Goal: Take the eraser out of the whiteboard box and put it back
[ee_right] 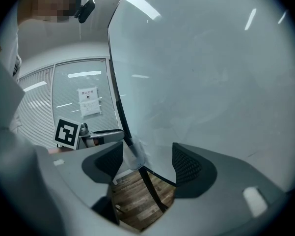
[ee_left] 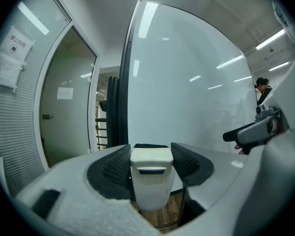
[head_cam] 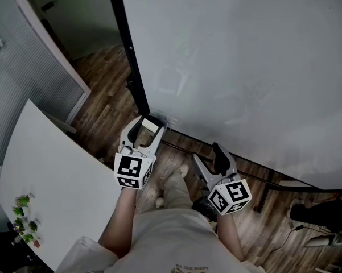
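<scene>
A white eraser with a dark felt edge sits upright between the pads of my left gripper, which is shut on it. From the head view, the left gripper holds the eraser at the whiteboard's lower left corner, right by the clear whiteboard box. Whether the eraser is inside the box I cannot tell. The right gripper view shows the translucent box fixed on the board's dark frame. My right gripper stands open and empty, lower and to the right.
A white table with small plants stands at the left. Blinds cover a glass partition behind it. The board's stand bars cross the wood floor. Dark gear lies at the bottom right. A distant person stands at the far right.
</scene>
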